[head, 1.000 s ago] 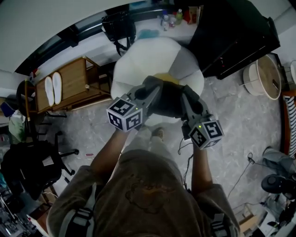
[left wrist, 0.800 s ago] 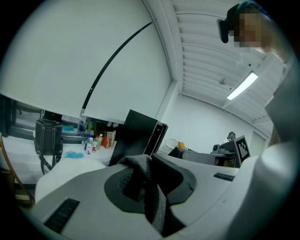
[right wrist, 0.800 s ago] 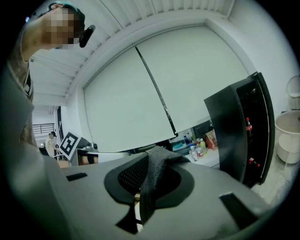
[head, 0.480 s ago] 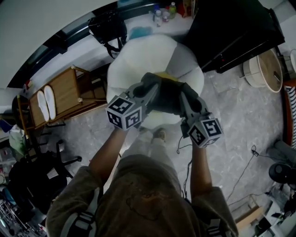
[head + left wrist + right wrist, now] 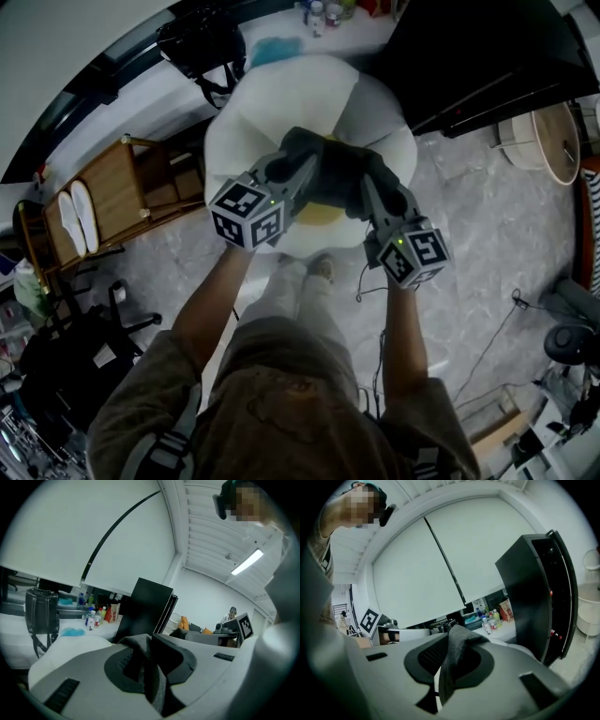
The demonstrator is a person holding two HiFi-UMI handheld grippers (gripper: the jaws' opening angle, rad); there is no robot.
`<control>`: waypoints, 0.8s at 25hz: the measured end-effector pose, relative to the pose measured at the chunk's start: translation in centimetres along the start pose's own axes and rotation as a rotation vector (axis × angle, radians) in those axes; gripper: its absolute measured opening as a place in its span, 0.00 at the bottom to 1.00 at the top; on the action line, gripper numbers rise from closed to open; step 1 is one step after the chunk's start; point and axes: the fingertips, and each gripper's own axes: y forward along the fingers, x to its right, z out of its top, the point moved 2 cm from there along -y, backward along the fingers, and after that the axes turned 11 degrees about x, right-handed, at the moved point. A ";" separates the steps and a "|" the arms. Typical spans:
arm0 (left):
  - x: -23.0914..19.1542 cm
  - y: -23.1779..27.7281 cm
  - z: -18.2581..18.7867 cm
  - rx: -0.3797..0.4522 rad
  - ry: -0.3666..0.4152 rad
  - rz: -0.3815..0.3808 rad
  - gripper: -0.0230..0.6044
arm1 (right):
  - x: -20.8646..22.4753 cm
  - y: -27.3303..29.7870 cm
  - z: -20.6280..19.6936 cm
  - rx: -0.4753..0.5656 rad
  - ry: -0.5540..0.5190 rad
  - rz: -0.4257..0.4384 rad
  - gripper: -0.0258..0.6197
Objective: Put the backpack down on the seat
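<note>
Backpack (image 5: 339, 171): dark grey, with a yellow panel. Seat (image 5: 272, 103): plain white. Left gripper (image 5: 298, 169) and right gripper (image 5: 370, 185): grey bodies, cubes with black-and-white square markers. Floor (image 5: 487, 244): grey, marbled. Cabinet (image 5: 487, 56): black. Shelf unit (image 5: 112, 192): brown wood.

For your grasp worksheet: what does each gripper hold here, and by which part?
Both hold the dark backpack: left gripper and right gripper are each shut on a strip of its grey fabric, above the white seat.
</note>
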 end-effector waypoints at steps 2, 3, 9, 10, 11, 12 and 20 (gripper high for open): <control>-0.9 0.8 -0.7 -0.003 0.004 0.004 0.11 | 1.0 0.8 -0.8 -0.008 -0.001 -0.006 0.10; -1.3 1.2 -1.1 -0.004 0.005 0.006 0.11 | 1.4 1.2 -1.2 -0.011 -0.002 -0.008 0.10; -3.9 3.4 -2.9 -0.004 0.006 0.026 0.11 | 3.8 3.6 -3.1 -0.020 0.004 -0.027 0.10; -4.1 3.7 -3.0 0.001 0.011 0.026 0.11 | 4.1 3.9 -3.2 -0.014 0.000 -0.029 0.10; -4.4 4.0 -3.1 0.007 0.017 0.025 0.11 | 4.3 4.2 -3.2 -0.006 -0.004 -0.030 0.10; -4.7 4.3 -3.1 0.013 0.020 0.024 0.11 | 4.6 4.6 -3.2 0.001 -0.006 -0.031 0.10; -6.3 5.6 -4.0 0.019 0.005 0.034 0.11 | 5.6 6.2 -4.3 0.007 -0.026 -0.034 0.10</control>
